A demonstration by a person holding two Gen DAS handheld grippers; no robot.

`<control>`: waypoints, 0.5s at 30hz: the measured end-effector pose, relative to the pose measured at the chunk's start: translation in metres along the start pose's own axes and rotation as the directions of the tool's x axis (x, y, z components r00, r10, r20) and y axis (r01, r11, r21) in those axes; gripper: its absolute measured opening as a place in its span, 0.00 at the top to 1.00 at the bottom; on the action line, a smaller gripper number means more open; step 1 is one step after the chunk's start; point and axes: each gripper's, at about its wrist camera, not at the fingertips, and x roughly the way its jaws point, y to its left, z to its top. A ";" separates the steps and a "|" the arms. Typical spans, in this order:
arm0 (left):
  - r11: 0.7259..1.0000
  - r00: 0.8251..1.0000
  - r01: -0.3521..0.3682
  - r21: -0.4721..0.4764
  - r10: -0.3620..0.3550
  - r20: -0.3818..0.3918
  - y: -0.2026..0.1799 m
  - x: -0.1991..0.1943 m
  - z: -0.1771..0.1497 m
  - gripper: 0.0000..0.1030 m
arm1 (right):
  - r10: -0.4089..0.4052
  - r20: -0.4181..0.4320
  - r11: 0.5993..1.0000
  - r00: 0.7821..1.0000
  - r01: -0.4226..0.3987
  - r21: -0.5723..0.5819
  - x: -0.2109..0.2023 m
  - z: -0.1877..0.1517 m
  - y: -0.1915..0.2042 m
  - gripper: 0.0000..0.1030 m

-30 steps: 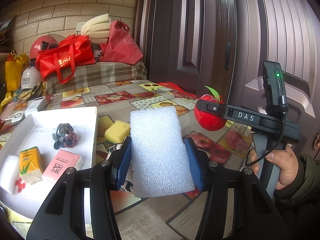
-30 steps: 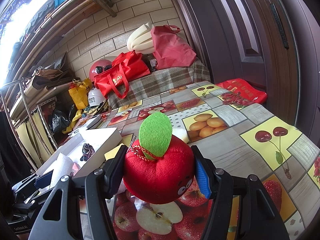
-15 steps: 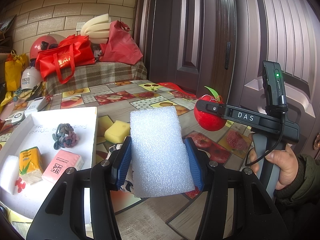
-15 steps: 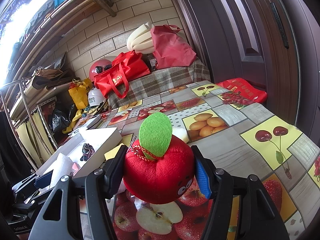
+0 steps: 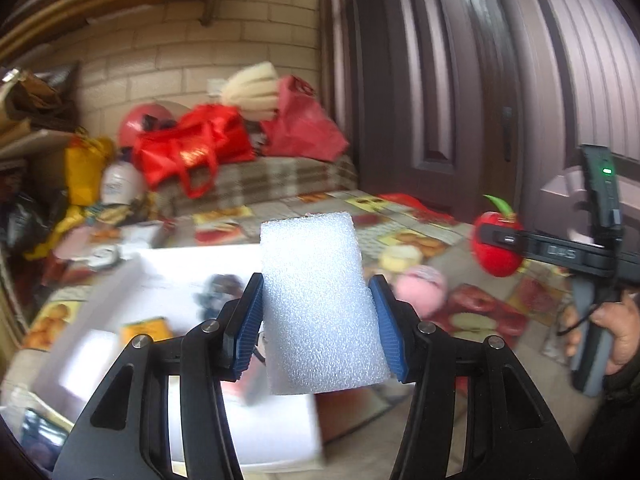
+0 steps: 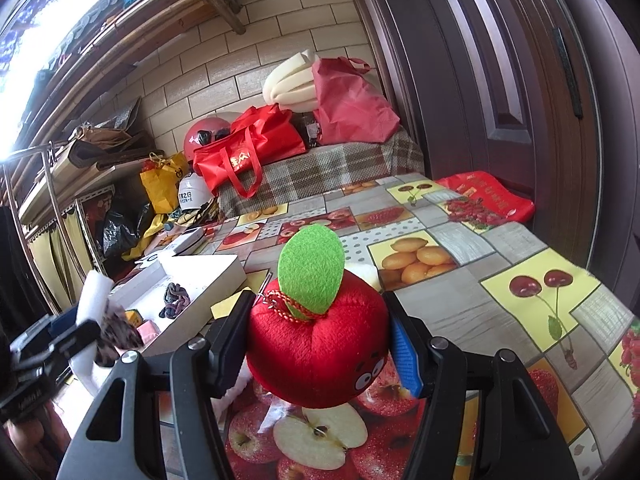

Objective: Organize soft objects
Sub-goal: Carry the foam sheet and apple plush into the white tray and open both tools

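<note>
My left gripper (image 5: pixel 316 300) is shut on a white foam block (image 5: pixel 316 264), held upright over the near side of a white open box (image 5: pixel 180 268). The box holds a braided hair tie (image 6: pixel 174 300), a yellow tissue pack (image 5: pixel 148 328) and a pink pack (image 6: pixel 148 330). My right gripper (image 6: pixel 318 308) is shut on a red plush apple (image 6: pixel 320 352) with a green leaf, above the fruit-patterned tablecloth (image 6: pixel 520 248). In the left wrist view the apple (image 5: pixel 496 244) hangs at the right. A pink soft thing (image 5: pixel 424 288) and a yellow sponge (image 5: pixel 400 256) lie on the table between them.
A person's hand (image 5: pixel 616 332) grips the right handle. Red bags (image 6: pixel 248 148), a helmet (image 6: pixel 208 132) and foam rolls sit on a plaid-covered bench at the back. A dark door (image 6: pixel 500 60) stands right. A red packet (image 6: pixel 488 196) lies at the table's far corner.
The left gripper has swung left with the foam block, so the white box now lies behind and under it; the view is blurred. The right gripper and apple have stayed put.
</note>
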 end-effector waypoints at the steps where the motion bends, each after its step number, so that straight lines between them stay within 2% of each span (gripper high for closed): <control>1: 0.999 0.999 -0.031 -0.012 0.031 0.010 0.010 -0.001 0.001 0.49 | 0.000 0.005 1.000 1.000 0.000 -0.010 0.002 0.002 0.000 0.39; 6: 0.985 0.992 -0.120 -0.122 0.125 0.035 0.059 0.007 0.012 0.49 | 0.011 0.009 0.999 1.000 -0.011 -0.043 0.000 0.001 0.009 0.39; 10: 0.970 0.986 -0.163 -0.178 0.168 0.013 0.087 0.019 0.014 0.49 | 0.025 0.025 0.999 0.999 -0.024 -0.043 -0.003 0.001 0.011 0.39; 15: 0.954 0.978 -0.200 -0.224 0.207 0.006 0.108 0.024 0.014 0.49 | 0.105 0.002 0.991 0.994 -0.104 -0.080 0.005 0.014 0.042 0.39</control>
